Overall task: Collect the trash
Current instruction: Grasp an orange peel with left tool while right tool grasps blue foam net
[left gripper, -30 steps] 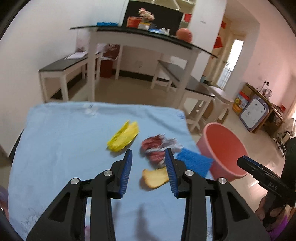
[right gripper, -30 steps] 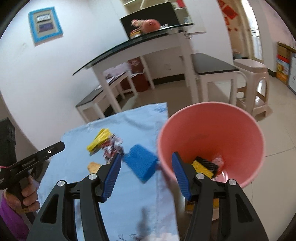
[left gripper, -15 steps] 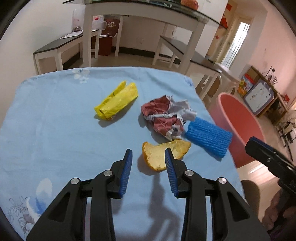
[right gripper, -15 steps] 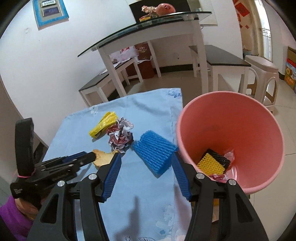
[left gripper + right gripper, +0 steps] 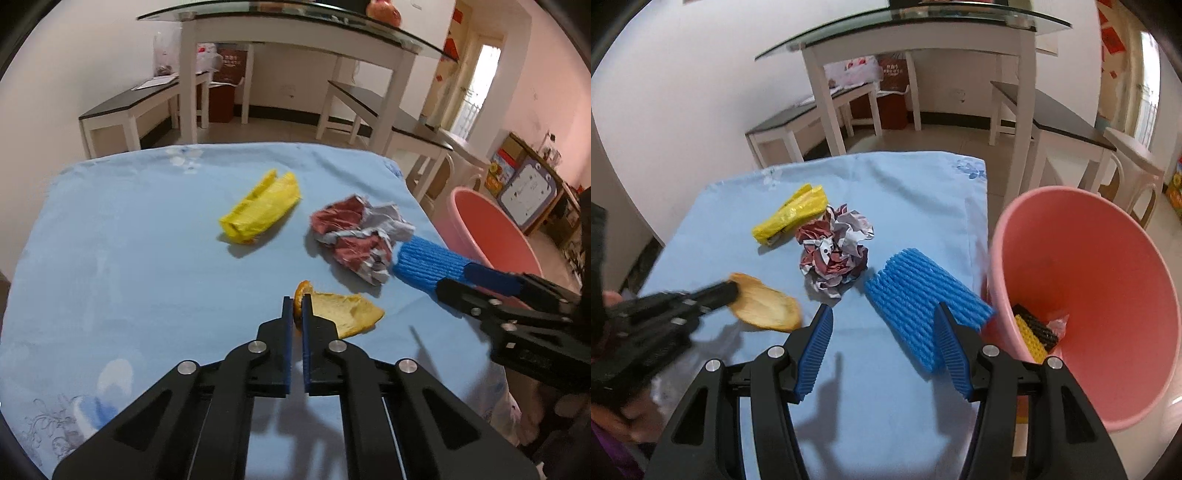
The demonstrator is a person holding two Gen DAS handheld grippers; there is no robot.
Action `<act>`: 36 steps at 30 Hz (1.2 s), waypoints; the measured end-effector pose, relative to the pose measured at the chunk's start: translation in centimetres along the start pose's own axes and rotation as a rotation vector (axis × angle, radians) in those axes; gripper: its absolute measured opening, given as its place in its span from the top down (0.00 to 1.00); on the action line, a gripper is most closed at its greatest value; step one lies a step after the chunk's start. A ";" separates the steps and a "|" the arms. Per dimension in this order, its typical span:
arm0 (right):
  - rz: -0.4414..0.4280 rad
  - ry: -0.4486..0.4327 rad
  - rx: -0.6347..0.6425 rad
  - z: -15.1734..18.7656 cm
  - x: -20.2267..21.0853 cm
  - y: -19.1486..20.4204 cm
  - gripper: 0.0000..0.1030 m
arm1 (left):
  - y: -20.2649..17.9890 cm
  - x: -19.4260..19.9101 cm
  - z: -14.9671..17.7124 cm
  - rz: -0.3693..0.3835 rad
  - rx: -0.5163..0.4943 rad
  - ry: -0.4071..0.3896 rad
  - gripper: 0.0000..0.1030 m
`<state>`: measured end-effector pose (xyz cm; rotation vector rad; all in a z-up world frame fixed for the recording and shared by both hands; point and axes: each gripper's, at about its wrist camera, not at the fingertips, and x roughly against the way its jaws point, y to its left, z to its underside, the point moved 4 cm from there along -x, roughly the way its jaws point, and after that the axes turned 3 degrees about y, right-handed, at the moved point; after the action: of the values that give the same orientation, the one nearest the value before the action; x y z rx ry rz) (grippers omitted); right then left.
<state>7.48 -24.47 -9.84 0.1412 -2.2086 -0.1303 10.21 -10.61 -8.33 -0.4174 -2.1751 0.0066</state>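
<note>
On the blue tablecloth (image 5: 110,258) lie an orange peel (image 5: 347,310), a yellow wrapper (image 5: 260,212), a crumpled red-and-white paper (image 5: 356,238) and a blue foam net (image 5: 428,264). My left gripper (image 5: 297,308) is shut on the peel's near edge; it also shows in the right wrist view (image 5: 729,291) on the peel (image 5: 768,308). My right gripper (image 5: 884,319) is open, its right finger against the blue foam net (image 5: 919,299). The pink bin (image 5: 1086,302) stands right of the table and holds a yellow and a black net.
The table's right edge (image 5: 984,236) meets the bin (image 5: 487,229). Beyond the table stand a white glass-topped table (image 5: 923,40), dark benches (image 5: 140,107) and a stool (image 5: 1134,166). The yellow wrapper (image 5: 792,216) and paper (image 5: 834,251) lie mid-table.
My left gripper came down and shut on the orange peel's edge. My right gripper moved down and forward, closer to the blue foam net, still open.
</note>
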 end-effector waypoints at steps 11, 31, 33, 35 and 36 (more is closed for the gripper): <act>0.127 0.080 0.035 -0.1 -2.9 -0.4 0.86 | 1.7 2.4 1.0 0.032 0.053 -0.024 0.96; -0.283 0.122 -0.047 1.0 0.7 8.4 0.94 | 7.6 5.9 2.3 -0.027 0.168 -0.075 0.96; -0.295 0.108 -0.017 0.5 0.7 9.9 0.94 | 8.5 6.6 2.5 -0.041 0.180 -0.083 0.97; -0.305 0.091 0.000 0.1 0.9 11.3 0.94 | 9.4 7.4 2.6 -0.053 0.189 -0.093 0.97; -0.309 0.086 0.004 0.0 0.9 11.8 0.94 | 9.7 7.7 2.7 -0.058 0.191 -0.097 0.97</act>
<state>6.26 -12.92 -7.39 0.4817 -2.0884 -0.2856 6.80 1.22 -5.42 -0.2489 -2.2568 0.2052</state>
